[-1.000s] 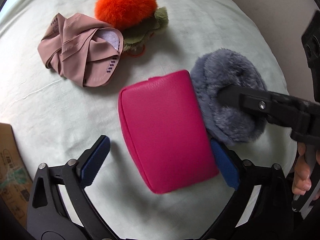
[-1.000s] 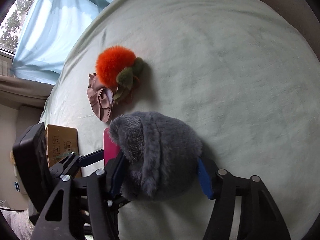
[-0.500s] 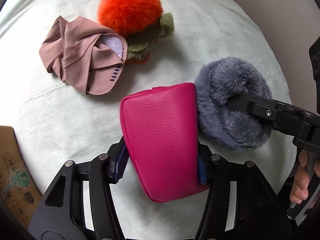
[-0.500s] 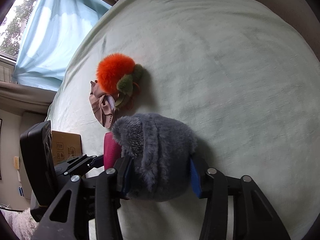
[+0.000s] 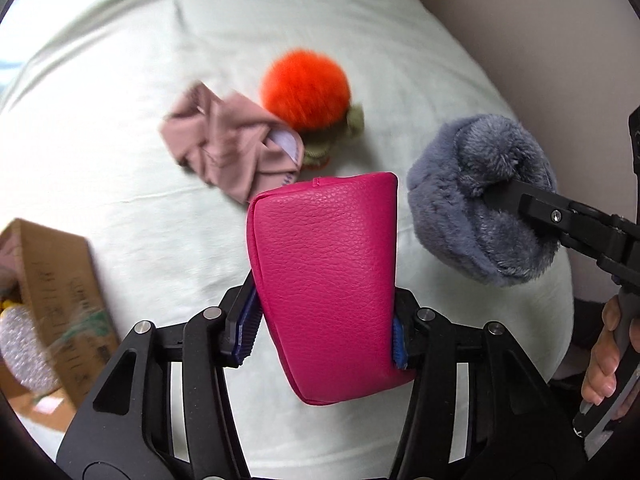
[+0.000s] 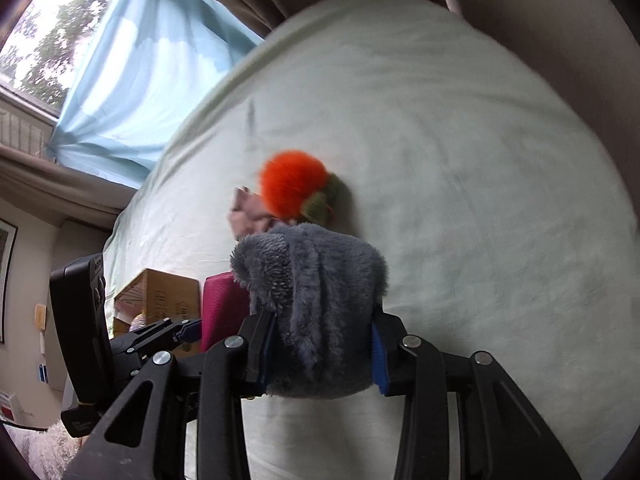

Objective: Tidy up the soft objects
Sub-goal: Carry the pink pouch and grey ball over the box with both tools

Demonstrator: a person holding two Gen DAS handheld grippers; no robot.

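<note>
The pink pouch (image 5: pixel 324 280) sits clamped between the blue pads of the left hand-held gripper (image 5: pixel 322 328), held clear of the pale green bed (image 5: pixel 120 80). Just beside the pouch, on its right, the grey furry piece (image 5: pixel 480 204) is pinched in the right hand-held gripper (image 6: pixel 320 356); those jaws have just been closing, and they now squeeze the fur narrow. Neither item seems to rest on the bed, though its shadow is hard to read.

Beyond the pouch, farther up the bed, the orange pompom (image 5: pixel 306 88) with its green leaf trim lies touching the folded dusty-pink cloth (image 5: pixel 228 148). Both are untouched. To the left of the pouch, off the bed's edge, stands a cardboard box (image 5: pixel 60 280) with something silvery and other soft bits already inside.

As a judgement, the sorting is roughly midway: some things appear boxed, two are in hand and likely bound for that box, and the pompom and cloth are left to collect.
</note>
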